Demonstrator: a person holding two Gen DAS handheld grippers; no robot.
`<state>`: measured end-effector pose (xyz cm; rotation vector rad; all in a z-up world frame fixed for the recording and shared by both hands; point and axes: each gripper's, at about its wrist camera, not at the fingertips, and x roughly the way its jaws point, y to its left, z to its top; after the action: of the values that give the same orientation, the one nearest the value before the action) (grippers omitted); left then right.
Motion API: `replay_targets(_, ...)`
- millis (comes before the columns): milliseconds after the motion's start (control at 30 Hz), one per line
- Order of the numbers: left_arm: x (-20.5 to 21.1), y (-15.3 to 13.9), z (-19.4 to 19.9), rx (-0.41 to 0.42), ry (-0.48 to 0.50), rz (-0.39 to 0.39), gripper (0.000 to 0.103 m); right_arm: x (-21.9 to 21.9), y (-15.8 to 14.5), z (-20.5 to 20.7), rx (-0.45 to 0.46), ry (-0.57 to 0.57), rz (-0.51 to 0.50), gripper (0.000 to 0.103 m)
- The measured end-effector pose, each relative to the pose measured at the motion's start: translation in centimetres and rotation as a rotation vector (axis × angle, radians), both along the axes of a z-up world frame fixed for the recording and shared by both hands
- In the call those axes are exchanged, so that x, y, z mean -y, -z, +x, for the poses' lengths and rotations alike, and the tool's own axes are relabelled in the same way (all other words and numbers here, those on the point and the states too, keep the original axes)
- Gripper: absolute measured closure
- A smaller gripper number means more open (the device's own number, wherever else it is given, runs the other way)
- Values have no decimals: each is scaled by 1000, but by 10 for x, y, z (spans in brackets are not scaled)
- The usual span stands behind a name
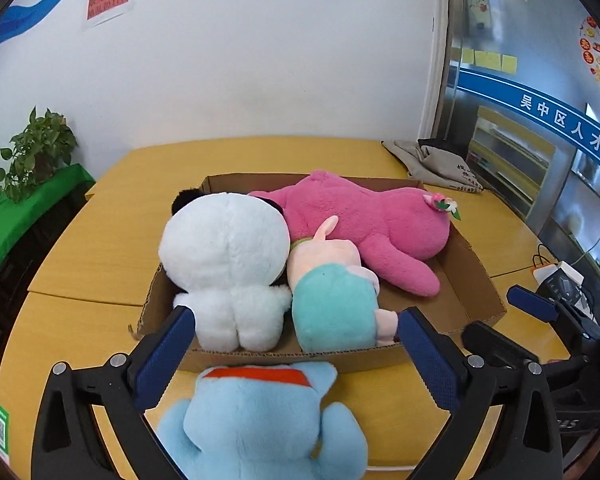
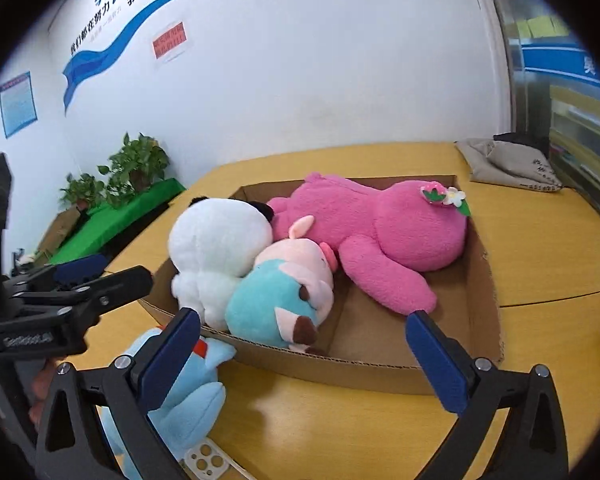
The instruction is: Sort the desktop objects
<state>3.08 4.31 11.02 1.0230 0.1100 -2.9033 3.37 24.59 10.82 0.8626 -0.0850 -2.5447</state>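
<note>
A shallow cardboard box on the yellow table holds a white panda plush, a pink bear plush and a teal-and-pink pig plush. A light blue plush with a red collar lies on the table in front of the box. My left gripper is open, its fingers either side of the blue plush's head. My right gripper is open and empty over the box's near wall.
A grey cloth bag lies at the table's far right corner. Potted plants stand on a green ledge to the left. A white perforated object lies by the blue plush. Small boxes sit at right.
</note>
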Motion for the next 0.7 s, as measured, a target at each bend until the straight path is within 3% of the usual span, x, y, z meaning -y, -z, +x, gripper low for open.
replay_targets(233,6,2,15,-6,-7,54,0,-11,2,12,-17,89,91,0)
replay_targets(700,8,3,22,-7,24,54,0,-18,-1,14,-48,169,181,0)
